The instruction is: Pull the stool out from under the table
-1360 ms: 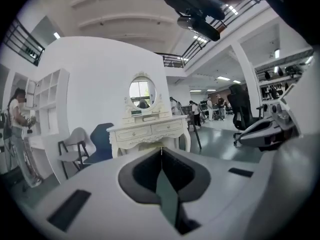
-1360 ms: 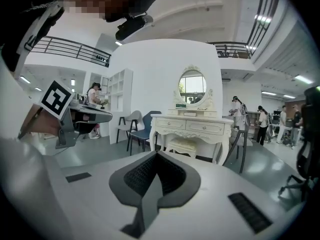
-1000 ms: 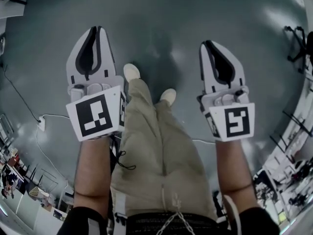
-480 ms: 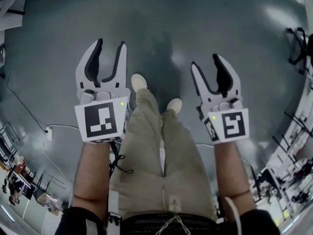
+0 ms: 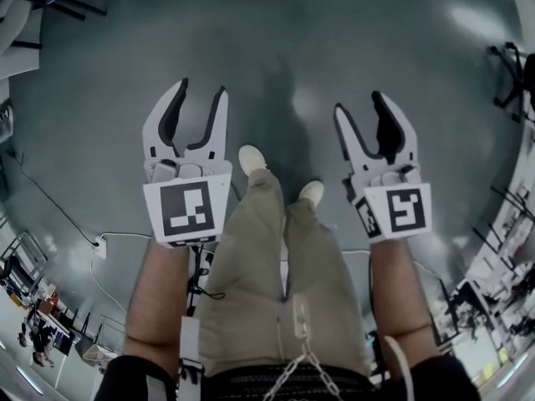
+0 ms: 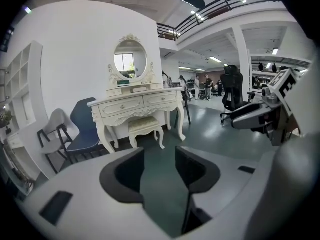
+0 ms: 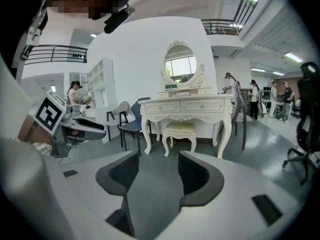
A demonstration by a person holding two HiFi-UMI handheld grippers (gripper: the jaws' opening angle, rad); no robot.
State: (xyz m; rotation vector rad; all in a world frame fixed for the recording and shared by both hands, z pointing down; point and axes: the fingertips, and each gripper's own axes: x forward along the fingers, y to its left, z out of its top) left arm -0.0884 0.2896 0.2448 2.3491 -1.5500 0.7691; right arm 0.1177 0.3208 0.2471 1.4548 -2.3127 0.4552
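Grey-green floor (image 5: 359, 40) fills the head view beneath me, and both gripper views look across it to a white wall (image 7: 135, 59). Against that wall, at centre frame, stands a cream table (image 7: 186, 105) topped with an oval mirror (image 7: 180, 60). A blue chair (image 6: 82, 129) sits to its left. The stool (image 7: 179, 129) is tucked under the table between its legs, well apart from me. My left gripper (image 5: 202, 90) and right gripper (image 5: 358, 103) hang over the floor either side of my shoes (image 5: 252, 159). Both sets of jaws are apart, having just been opening, with nothing between them.
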